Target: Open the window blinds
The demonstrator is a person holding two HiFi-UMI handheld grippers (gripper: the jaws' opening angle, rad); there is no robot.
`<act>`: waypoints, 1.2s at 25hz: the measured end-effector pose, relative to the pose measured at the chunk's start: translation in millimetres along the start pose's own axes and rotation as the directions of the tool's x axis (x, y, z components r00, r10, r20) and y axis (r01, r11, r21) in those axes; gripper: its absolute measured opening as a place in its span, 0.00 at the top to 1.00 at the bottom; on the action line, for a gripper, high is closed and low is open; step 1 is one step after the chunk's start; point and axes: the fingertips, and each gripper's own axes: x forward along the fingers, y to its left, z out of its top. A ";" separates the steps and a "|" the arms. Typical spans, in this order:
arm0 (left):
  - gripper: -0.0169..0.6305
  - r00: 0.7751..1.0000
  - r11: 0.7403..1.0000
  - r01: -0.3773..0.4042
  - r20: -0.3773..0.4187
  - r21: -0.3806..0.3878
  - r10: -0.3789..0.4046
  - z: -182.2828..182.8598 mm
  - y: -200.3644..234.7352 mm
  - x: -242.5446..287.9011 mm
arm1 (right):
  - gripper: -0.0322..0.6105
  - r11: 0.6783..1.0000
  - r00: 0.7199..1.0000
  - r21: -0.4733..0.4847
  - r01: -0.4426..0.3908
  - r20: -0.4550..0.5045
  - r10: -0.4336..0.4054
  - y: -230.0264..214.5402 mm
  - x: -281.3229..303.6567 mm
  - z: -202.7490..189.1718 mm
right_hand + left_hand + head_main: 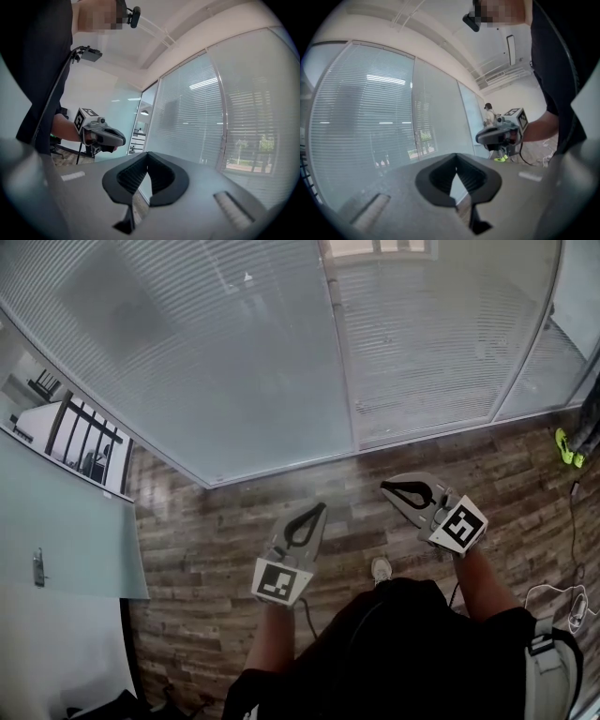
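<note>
The window blinds fill the wall ahead of the person, their thin horizontal slats turned flat and running down almost to the wooden floor. A pale upright frame bar splits them into panels. A hazy sheen lies over the slats, so fine detail is hard to make out, and their upper edge is cut off in the head view. In the right gripper view the blinds stand to the right, with blurred outdoor shapes showing faintly through the far panel. In the left gripper view they stand to the left. Both tools are held level, near the blinds but apart from them. The left gripper has its jaws closed together with nothing between them, as its own view shows. The right gripper is likewise closed and empty. Each tool appears in the other's view. A shoe peeks out below, the rest of the body hiding the floor. A yellow-green object at the right edge is too small to identify.
</note>
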 end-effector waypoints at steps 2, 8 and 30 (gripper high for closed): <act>0.97 1.000 1.000 -0.003 -0.005 -0.003 0.003 1.4 3.5 6.4 | 0.94 1.000 1.000 0.000 -0.004 0.000 0.004 -7.8 1.9 -0.8; 0.97 1.000 1.000 -0.005 -0.004 0.014 0.005 3.6 9.1 34.0 | 0.94 1.000 1.000 -0.001 -0.021 0.002 0.021 -31.8 3.5 -5.9; 0.97 1.000 0.999 -0.018 -0.020 0.050 0.019 2.7 21.2 118.9 | 0.94 0.998 0.997 0.009 -0.063 0.038 0.063 -108.5 0.2 -25.0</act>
